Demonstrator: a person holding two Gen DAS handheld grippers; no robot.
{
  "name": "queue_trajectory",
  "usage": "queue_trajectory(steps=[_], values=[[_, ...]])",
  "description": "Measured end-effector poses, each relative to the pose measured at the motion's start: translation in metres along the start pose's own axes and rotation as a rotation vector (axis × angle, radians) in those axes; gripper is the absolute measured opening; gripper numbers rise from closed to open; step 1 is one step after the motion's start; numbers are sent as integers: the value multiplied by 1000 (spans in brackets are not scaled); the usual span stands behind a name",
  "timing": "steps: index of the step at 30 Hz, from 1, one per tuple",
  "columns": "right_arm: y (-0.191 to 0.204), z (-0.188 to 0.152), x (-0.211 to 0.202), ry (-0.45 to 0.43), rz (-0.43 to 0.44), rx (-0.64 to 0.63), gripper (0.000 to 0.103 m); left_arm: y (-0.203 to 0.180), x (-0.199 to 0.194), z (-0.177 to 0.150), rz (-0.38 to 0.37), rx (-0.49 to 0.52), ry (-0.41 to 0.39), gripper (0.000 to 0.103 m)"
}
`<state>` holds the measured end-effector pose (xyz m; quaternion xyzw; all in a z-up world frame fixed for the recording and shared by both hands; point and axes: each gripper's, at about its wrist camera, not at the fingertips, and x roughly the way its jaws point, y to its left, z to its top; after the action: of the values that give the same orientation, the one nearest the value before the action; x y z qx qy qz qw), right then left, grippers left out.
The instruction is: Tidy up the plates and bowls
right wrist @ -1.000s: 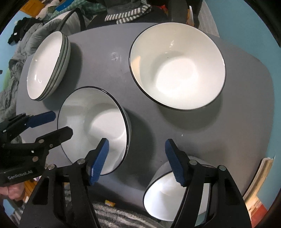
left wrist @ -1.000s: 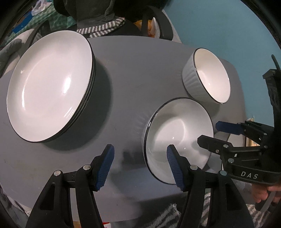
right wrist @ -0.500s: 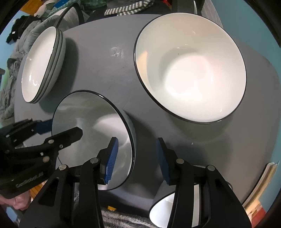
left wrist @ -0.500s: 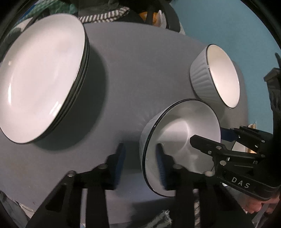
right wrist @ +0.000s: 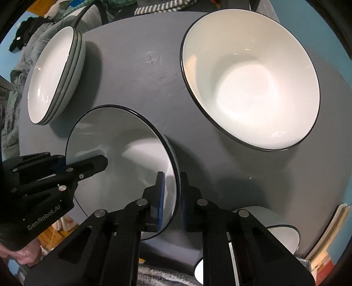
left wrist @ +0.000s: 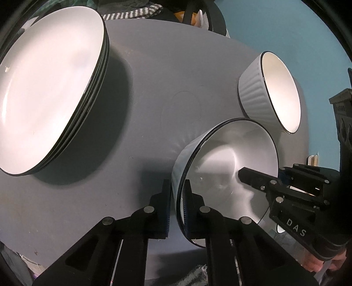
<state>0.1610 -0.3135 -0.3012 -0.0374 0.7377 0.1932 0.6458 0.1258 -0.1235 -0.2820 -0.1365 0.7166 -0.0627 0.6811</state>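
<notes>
A white bowl with a black rim (left wrist: 231, 158) (right wrist: 114, 140) sits on the grey round table (left wrist: 165, 77) between both grippers. My left gripper (left wrist: 177, 187) (right wrist: 81, 162) is closing its jaws on the bowl's near rim, one blue pad inside the wall and one outside. On the opposite rim my right gripper (right wrist: 172, 182) (left wrist: 261, 173) closes the same way, with the wall between its pads. A stack of white plates (left wrist: 50, 88) (right wrist: 55, 74) lies to the left. A wide white bowl (right wrist: 248, 83) stands at the far right.
A ribbed white bowl (left wrist: 279, 92) (right wrist: 281, 231) stands close beside the held bowl, near the table's edge. Clothes and a striped cloth (left wrist: 132, 13) lie beyond the far edge. Blue wall shows to the right. Books (right wrist: 330, 237) sit below the table's right edge.
Both grippers went from wide open over the bowl's rims to clamped on them. The left gripper came down and closer to the bowl. The dishes have not shifted.
</notes>
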Motion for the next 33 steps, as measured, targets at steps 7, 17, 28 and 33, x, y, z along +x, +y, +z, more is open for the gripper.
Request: queue_trajectory(steps=[7, 17, 28, 33], values=[[-2, -1, -3, 8, 20, 25, 8, -1, 1, -3, 6, 13, 11, 9], [-6, 8, -40, -4, 3, 22, 8, -14, -27, -1, 25, 51, -13, 8], [-16, 23, -94, -64, 17, 59, 7, -46, -74, 12, 35, 154, -71, 8], [-28, 25, -104, -89, 39, 108, 7, -61, -84, 26, 32, 190, -88, 9]])
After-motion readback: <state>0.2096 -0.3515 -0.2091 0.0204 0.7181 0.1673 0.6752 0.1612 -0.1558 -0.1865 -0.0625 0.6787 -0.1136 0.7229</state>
